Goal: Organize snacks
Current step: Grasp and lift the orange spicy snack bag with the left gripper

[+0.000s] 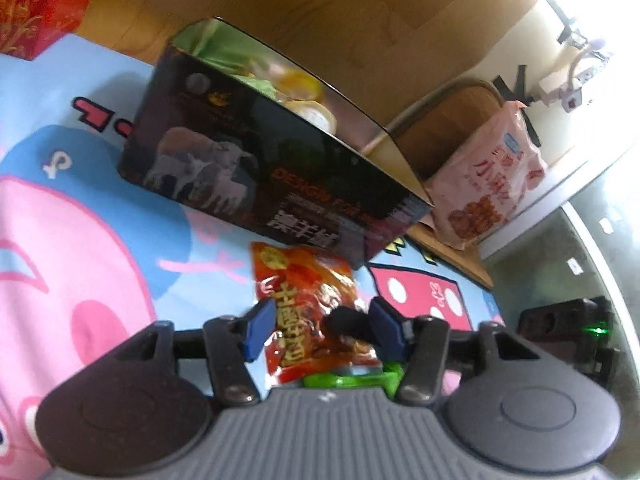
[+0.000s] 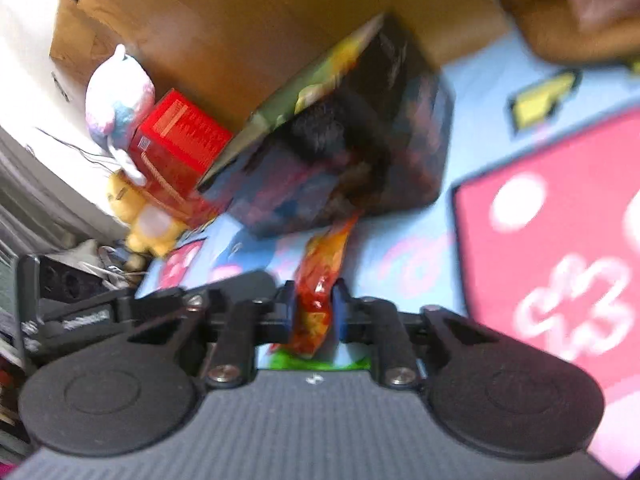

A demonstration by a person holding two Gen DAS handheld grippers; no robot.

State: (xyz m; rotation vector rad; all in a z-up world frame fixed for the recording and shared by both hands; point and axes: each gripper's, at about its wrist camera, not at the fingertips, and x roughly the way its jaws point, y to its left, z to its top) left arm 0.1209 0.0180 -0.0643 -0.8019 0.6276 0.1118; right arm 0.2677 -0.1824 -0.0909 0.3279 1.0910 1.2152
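While right gripper (image 2: 314, 312) pinches red snack pkt (image 2: 320, 280), left gripper (image 1: 318, 328) spread wide, empty; we lift pkt clear over dark box (image 1: 260, 160) rim, drop w/ snacks inside.

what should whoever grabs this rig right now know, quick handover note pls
Left tool: open, straddling a red snack packet that lies on the cartoon mat.
Right tool: shut on a red-orange snack packet; the view is blurred.
Dark box: open on the mat, already holding several snacks.
Pink snack bag: outside the box, beyond its far end.
Left to do: box the packets, probably the pink bag too.
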